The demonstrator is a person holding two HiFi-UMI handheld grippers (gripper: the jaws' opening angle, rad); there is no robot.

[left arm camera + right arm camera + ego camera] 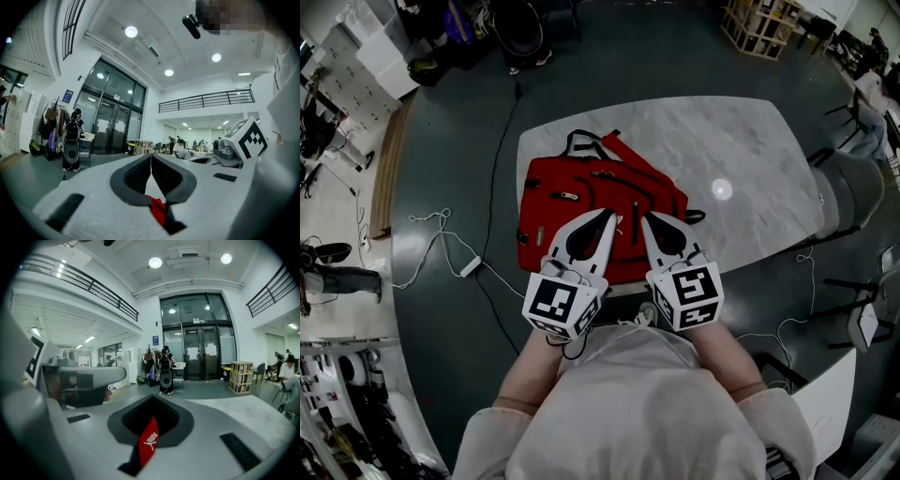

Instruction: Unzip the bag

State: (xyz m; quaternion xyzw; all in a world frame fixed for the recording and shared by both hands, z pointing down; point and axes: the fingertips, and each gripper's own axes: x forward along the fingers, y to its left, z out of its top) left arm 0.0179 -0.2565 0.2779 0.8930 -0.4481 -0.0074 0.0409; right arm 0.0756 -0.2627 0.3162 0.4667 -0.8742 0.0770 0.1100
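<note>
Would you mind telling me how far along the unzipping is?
Done: nothing visible; the red bag lies flat on the table, with no opening showing. In hand: the left gripper and right gripper hover over its near edge, jaws together. Left: the whole unzip, from the first grasp.

A pale, marble-patterned oval surface (750,159) lies under and ahead of the jaws, on a dark grey floor (459,169). Farther ahead stand tall dark-framed glass doors (197,357) and a slatted wooden crate (241,377). Round white ceiling lights (155,262) shine overhead. A black-railed balcony (84,282) runs high to the left.
</note>
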